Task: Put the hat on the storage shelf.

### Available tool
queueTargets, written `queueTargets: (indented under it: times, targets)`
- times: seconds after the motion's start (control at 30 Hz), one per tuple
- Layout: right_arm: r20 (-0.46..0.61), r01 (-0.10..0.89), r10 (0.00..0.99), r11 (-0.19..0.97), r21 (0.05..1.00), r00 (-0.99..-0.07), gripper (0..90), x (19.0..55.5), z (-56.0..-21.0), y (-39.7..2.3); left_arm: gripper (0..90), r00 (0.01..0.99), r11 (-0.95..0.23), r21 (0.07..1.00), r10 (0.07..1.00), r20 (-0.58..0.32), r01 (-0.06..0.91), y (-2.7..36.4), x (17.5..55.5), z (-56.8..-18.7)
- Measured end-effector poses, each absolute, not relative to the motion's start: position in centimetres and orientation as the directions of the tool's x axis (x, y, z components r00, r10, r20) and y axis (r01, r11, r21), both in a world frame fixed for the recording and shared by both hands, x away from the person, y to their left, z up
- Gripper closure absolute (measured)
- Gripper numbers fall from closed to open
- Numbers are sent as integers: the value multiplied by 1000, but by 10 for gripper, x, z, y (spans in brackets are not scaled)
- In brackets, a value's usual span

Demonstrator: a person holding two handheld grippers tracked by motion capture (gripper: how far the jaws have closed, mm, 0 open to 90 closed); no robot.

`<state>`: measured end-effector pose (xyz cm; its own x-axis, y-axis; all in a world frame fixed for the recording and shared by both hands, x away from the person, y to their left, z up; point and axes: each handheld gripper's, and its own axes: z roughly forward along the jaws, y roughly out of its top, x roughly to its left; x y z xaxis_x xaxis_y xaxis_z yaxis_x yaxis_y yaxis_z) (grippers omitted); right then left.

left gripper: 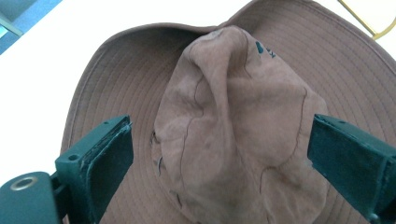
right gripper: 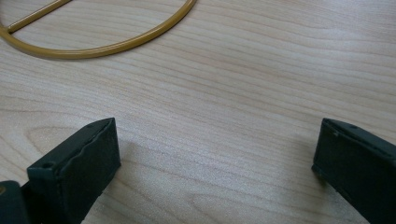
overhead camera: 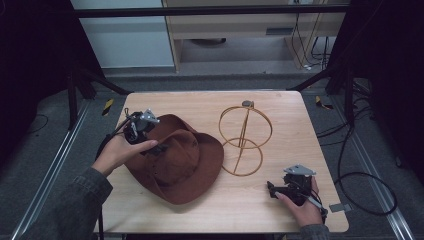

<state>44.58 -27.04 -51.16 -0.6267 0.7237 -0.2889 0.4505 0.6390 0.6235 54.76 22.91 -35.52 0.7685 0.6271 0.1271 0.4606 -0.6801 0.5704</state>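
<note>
High view: a brown wide-brimmed hat [overhead camera: 180,162] lies crown-up on the left half of the worktop [overhead camera: 260,200], its oval brim running longest from the far left, under the left gripper, to the near edge slightly right. The near brim curls up a little. Just right of it, apart from the brim, stands a gold wire hat stand [overhead camera: 244,140]: an upright ring on a stem over a flat ring base.

The left gripper [overhead camera: 150,145] sits over the hat's far-left side, held by the person's left hand [overhead camera: 117,152]. In the left gripper view its fingers [left gripper: 100,163] stand wide apart on either side of the creased crown, the crown's ridge running away from the camera between them; whether they touch the cloth I cannot tell. They grip nothing.

The right gripper [overhead camera: 274,190] rests low at the near right corner of the worktop in the person's right hand [overhead camera: 305,207], pointing left, toward the stand's base. In the right gripper view its fingers [right gripper: 77,168] are also spread wide, holding nothing, with bare wood between them and the base ring's curve beyond.

The worktop is pale wood grain. Around it lie grey floor, black frame bars, loose cables at the right and a pale cabinet at the back.
</note>
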Motion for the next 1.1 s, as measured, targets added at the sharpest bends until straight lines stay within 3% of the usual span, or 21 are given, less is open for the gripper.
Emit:
queueTargets:
  times: [0.4,0.8,1.03,1.1]
  targets:
    - [-288,451,724,639,623,-627,7,446,-512,-270,71,786,-722,535,596,162,437,201,557,-350]
    - [-286,450,724,638,625,-628,7,446,-512,-271,66,778,-728,504,607,161,464,197,566,-357]
    - [-287,450,724,638,624,-628,7,446,-512,-271,148,778,-727,492,611,145,479,197,571,-368]
    - [-287,451,723,638,624,-628,7,446,-512,-270,219,779,-733,475,610,144,486,195,570,-376]
